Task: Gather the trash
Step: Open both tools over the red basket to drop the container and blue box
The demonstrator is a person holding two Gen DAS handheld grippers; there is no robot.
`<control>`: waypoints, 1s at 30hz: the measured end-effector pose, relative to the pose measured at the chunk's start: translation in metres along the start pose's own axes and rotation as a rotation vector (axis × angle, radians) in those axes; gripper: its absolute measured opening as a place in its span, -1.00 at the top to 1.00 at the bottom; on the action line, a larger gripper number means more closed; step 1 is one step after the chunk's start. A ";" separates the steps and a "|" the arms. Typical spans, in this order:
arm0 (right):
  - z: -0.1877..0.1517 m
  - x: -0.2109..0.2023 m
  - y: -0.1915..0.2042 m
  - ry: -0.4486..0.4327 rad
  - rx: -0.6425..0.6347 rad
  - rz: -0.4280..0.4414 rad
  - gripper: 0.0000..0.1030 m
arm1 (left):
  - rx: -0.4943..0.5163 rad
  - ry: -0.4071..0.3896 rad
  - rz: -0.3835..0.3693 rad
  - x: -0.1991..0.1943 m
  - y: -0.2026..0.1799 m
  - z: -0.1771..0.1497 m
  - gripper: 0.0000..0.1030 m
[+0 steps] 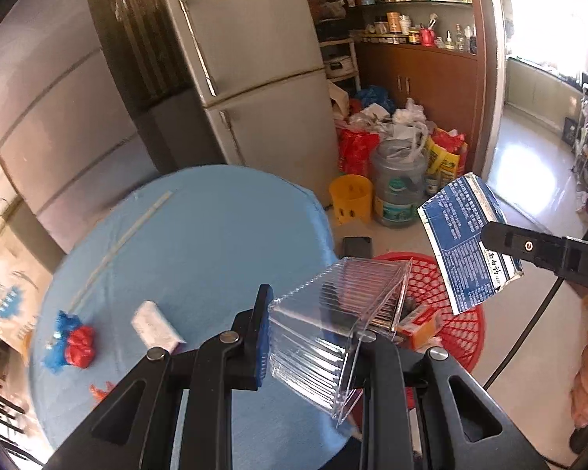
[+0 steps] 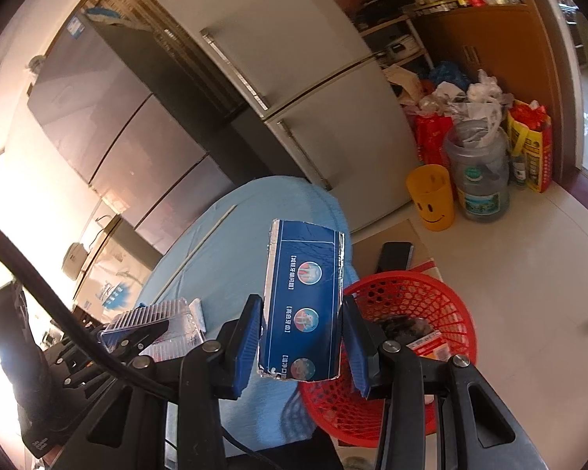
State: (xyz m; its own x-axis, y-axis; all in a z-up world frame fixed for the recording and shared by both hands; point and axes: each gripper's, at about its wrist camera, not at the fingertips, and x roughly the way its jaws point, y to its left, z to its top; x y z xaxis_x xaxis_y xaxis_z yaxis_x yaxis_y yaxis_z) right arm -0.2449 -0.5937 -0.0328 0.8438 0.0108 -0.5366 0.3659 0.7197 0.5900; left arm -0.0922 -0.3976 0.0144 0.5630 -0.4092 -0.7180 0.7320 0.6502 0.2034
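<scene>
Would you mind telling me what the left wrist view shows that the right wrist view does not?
Only the left wrist view shows the red and blue wrappers and the white packet lying on the blue table. Only the right wrist view shows the smiley face on the yellow cup. Both show the clear plastic box in the left gripper, the blue carton in the right gripper, and the red basket.

A grey fridge (image 1: 254,58) stands behind a yellow smiley cup (image 2: 431,197).
</scene>
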 end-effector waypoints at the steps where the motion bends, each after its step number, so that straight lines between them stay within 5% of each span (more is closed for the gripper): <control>1: 0.000 0.000 -0.004 -0.004 0.007 -0.010 0.17 | -0.012 0.008 -0.029 0.007 -0.001 0.002 0.51; 8: 0.001 -0.001 -0.031 -0.024 0.039 -0.114 0.13 | -0.051 0.086 -0.155 0.048 -0.016 0.009 0.46; 10: 0.000 0.000 -0.038 -0.018 0.051 -0.139 0.12 | -0.044 0.113 -0.174 0.059 -0.025 0.008 0.31; 12: -0.002 0.002 -0.043 -0.011 0.057 -0.149 0.12 | -0.037 0.121 -0.183 0.065 -0.032 0.006 -0.13; 14: -0.004 0.004 -0.046 0.003 0.063 -0.158 0.06 | -0.027 0.115 -0.180 0.067 -0.035 0.003 -0.21; 23: -0.005 0.007 -0.045 0.018 0.063 -0.158 -0.02 | -0.008 0.122 -0.144 0.044 -0.008 -0.029 -0.22; 30: -0.005 0.008 -0.023 0.022 0.030 -0.139 -0.02 | -0.129 0.109 -0.147 0.007 0.044 -0.067 -0.22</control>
State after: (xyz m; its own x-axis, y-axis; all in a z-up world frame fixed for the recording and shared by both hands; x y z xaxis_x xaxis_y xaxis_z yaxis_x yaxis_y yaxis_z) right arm -0.2482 -0.6071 -0.0536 0.7758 -0.0719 -0.6269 0.4901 0.6945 0.5268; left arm -0.0816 -0.3290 -0.0257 0.4039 -0.4391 -0.8025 0.7440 0.6681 0.0088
